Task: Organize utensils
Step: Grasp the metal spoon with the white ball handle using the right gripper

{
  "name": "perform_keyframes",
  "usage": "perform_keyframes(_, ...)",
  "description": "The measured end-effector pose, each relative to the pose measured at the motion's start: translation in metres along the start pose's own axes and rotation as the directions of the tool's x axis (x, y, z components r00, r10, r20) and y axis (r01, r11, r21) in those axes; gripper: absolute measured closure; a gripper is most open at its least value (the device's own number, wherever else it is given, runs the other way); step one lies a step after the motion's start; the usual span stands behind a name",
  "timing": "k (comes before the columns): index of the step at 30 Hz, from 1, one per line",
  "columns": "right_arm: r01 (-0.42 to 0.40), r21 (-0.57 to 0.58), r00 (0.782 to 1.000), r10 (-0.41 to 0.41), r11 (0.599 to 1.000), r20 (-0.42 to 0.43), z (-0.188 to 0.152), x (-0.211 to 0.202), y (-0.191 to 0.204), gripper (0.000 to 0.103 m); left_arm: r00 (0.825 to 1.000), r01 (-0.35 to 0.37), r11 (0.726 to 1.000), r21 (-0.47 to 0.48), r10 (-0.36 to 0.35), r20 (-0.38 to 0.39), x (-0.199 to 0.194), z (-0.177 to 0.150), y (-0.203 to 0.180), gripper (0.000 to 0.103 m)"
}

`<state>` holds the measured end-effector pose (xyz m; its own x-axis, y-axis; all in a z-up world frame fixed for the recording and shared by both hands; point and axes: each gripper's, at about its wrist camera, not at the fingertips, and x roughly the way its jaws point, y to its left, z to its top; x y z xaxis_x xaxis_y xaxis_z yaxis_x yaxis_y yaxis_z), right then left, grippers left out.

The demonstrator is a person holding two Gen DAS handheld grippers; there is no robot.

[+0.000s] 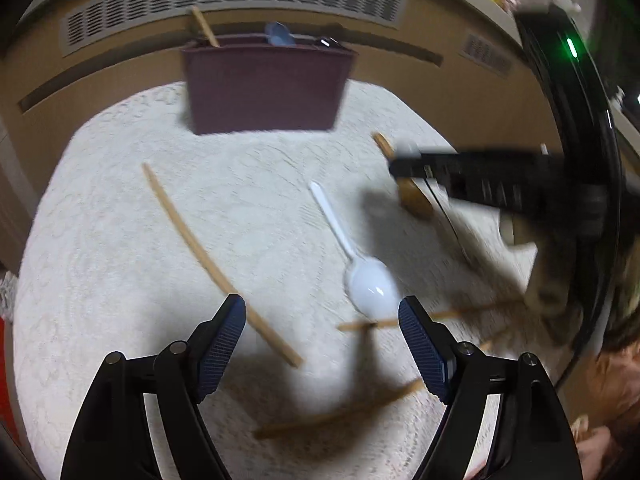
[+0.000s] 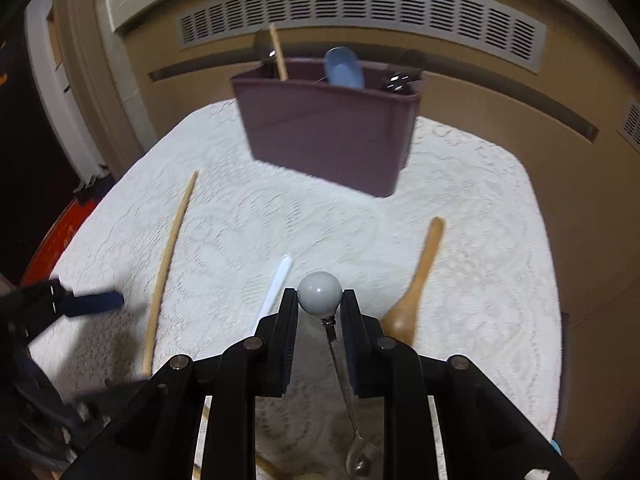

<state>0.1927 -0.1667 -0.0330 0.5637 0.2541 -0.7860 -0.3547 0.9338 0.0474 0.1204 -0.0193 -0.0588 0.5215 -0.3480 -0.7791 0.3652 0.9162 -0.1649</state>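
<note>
A maroon utensil bin (image 1: 264, 88) (image 2: 328, 128) stands at the table's far side and holds a wooden stick, a blue spoon and a dark utensil. My right gripper (image 2: 319, 300) is shut on the grey ball end (image 2: 320, 293) of a small metal spoon (image 2: 346, 392) that hangs down below the jaws. It appears at the right of the left wrist view (image 1: 400, 168). My left gripper (image 1: 322, 316) is open and empty above a white plastic spoon (image 1: 360, 272) and a long wooden chopstick (image 1: 212, 264).
A wooden spoon (image 2: 416, 288) lies right of my right gripper. Further chopsticks (image 1: 344, 412) lie near the front edge under my left gripper. A white lace cloth (image 2: 480, 240) covers the table. A vented heater panel (image 2: 360, 12) runs behind the bin.
</note>
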Motion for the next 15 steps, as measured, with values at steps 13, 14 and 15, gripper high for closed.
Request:
perform_keyframes(13,0.001,0.066,0.999,-0.004,0.998,0.053,0.001,-0.015,-0.033,0.083,0.998,-0.005,0.985,0.175,0.015,-0.057,0.035,0.000,-0.058,0.024)
perform_keyframes(14,0.000,0.070,0.998,-0.004,0.998,0.055,0.001,-0.016,-0.034,0.083,0.998,-0.011,0.985,0.175,0.020,-0.051,0.035,0.001,-0.058,0.024)
perform_keyframes(15,-0.004,0.077,0.998,-0.001,0.997,0.057,0.000,-0.016,-0.036,0.083,0.999,-0.022,0.985,0.171,0.029,-0.040,0.034,0.002,-0.057,0.024)
